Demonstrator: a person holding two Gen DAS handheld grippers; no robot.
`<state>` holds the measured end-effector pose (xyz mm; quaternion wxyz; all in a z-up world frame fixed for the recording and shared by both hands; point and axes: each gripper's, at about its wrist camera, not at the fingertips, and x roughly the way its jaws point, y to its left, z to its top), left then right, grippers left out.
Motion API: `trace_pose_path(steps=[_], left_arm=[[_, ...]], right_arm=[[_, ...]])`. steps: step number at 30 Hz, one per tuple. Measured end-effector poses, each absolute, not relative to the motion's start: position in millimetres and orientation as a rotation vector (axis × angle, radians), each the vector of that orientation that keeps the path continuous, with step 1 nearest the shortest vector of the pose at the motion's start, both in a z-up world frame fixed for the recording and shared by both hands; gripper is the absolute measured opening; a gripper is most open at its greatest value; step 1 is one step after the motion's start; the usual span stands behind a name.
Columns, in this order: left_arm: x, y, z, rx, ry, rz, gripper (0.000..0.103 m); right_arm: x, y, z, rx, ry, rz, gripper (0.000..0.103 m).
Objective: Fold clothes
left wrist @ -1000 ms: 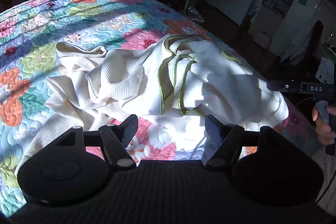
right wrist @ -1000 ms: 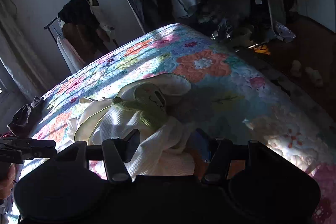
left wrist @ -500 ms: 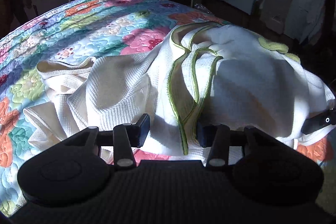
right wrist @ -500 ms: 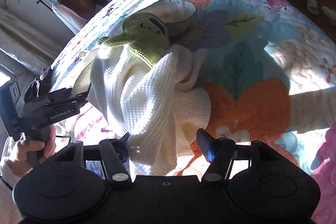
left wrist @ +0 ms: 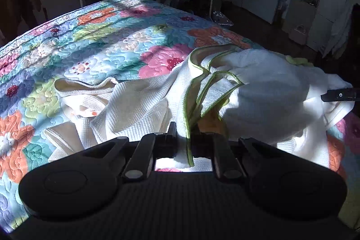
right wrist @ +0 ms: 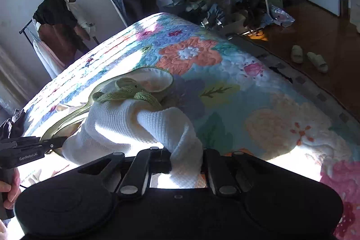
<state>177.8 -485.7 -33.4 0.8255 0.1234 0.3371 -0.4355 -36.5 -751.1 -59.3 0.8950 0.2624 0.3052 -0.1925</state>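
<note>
Both sets of jaws have closed on the garment (left wrist: 139, 102), left gripper (left wrist: 184, 138) at its green-trimmed edge, right gripper (right wrist: 185, 159) on a thick bunch; that bunched hold risks a crooked fold.

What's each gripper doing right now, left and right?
Left gripper: shut on the green-trimmed edge of the white waffle-knit garment.
Right gripper: shut on a bunched fold of the same garment.

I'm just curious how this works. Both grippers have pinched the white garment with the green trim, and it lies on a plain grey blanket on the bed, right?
Nearly. Both the left gripper and the right gripper are shut on the white garment, but the bed cover is no plain grey blanket: it is a colourful floral quilt. Both wrist views show it.
</note>
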Motion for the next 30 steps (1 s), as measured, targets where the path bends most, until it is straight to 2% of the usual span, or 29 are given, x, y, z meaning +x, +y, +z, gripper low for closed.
trace_pose_path(steps=[4,9,14,19,22,25,26,28,30], left_arm=[[165.5,-477.8,-11.8,0.212,0.729,-0.983,0.011],[140.5,-477.3,-10.0,0.258,0.733,-1.075,0.014],[129.0,-481.1,-28.6,0.349,0.705,-1.053,0.042],[134.3,-479.8,-52.0,0.435,0.729,-0.952,0.045],[138.9,-469.5,-61.5,0.377,0.835,-0.912,0.046],[138.4,-459.0,-67.5,0.348,0.809,-0.896,0.053],[139.5,-457.3,-68.4,0.352,0.8,-0.879,0.055],[141.3,-453.5,-68.6,0.352,0.793,-0.876,0.056],[139.8,-449.8,-67.0,0.345,0.773,-0.896,0.056]], right_arm=[[-50.5,-761.3,-39.0,0.499,0.556,-0.469,0.008],[-66.7,-772.7,-14.1,0.436,0.463,-0.554,0.007],[-47.6,-779.0,-21.7,0.308,0.528,-0.632,0.01],[-35.2,-789.7,-59.7,0.291,0.714,-0.674,0.013],[-28.3,-784.5,-68.2,0.204,0.795,-0.698,0.027],[-30.9,-774.6,-62.3,0.142,0.788,-0.747,0.035],[-34.0,-768.4,-59.0,0.096,0.763,-0.79,0.041],[-37.0,-747.6,-53.0,-0.114,0.709,-0.941,0.054],[-38.2,-723.2,-45.1,-0.313,0.685,-1.001,0.057]])
